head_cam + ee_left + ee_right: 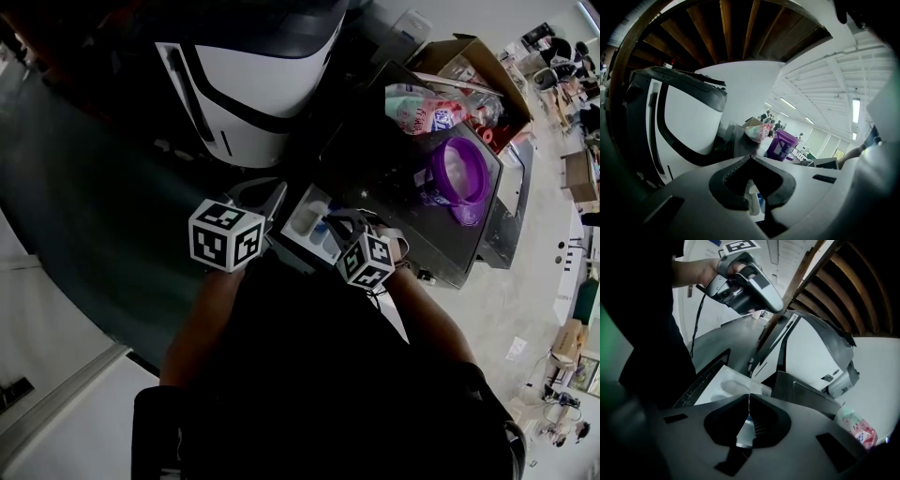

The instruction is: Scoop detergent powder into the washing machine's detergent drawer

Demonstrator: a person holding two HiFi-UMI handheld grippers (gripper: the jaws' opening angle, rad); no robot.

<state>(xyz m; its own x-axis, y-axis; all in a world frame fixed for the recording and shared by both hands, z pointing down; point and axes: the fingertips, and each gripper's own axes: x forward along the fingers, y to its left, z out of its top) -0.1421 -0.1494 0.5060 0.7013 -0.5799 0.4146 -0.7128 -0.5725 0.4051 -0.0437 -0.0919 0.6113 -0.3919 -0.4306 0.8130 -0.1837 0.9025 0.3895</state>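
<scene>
Both hand-held grippers, left (749, 158) and right (749, 395), are closed and empty over the pulled-out detergent drawer (312, 223). No scoop shows, and I cannot tell whether powder lies in the drawer. The purple tub (459, 171) stands well apart.

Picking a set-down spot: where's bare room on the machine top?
Bare: dark machine top between detergent drawer and purple tub. Crowded: far corner, pink pouch by cardboard box; the drawer, with left claw and right claw at it.
</scene>
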